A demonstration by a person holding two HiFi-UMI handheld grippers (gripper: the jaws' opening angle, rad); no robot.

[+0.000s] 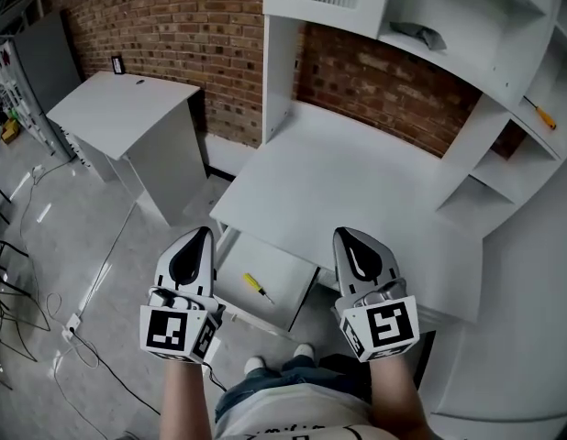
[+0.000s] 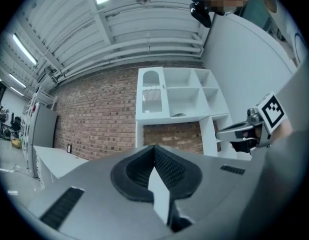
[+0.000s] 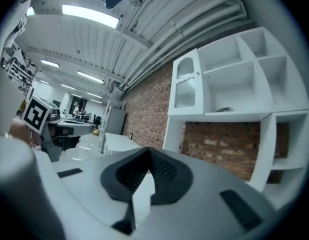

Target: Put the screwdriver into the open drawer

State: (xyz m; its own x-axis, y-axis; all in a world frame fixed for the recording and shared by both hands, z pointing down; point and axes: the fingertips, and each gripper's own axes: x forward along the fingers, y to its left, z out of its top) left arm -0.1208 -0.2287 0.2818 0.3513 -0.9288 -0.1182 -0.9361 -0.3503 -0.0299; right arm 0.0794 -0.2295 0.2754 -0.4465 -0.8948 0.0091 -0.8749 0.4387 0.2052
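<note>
Inventory, taken from my remote station.

- **Grippers: two.** Left gripper [image 1: 202, 234] and right gripper [image 1: 344, 235] are both held level in front of the desk [image 1: 357, 177]. On each, the jaws are pressed together with nothing between them; each gripper view shows its dark pads meeting at the tip.
- **Drawer: one, open.** The drawer [image 1: 285, 262] is pulled out from under the desk's front edge. In the head view it lies below the two grippers and between them.
- **Screwdriver: one in the drawer.** The screwdriver [image 1: 257, 287] has a yellow handle and lies flat on the drawer floor. Its long axis runs on a slant, with the handle toward the upper left and the shaft toward the lower right. It lies inward of the left gripper and nearer that one than the right.
- **Second screwdriver: one.** The second screwdriver [image 1: 541, 115] has an orange handle and lies slantwise on a shelf [image 1: 504, 90] at the far right. It is well apart from both grippers, with the right one on its side.
- **Side table: one.** It is white [image 1: 127, 108] and stands against the brick wall at the left.

Judgement: with one screwdriver already inside the drawer, I take the placing as done. If the shelf one were also wanted, I would send my right hand.
</note>
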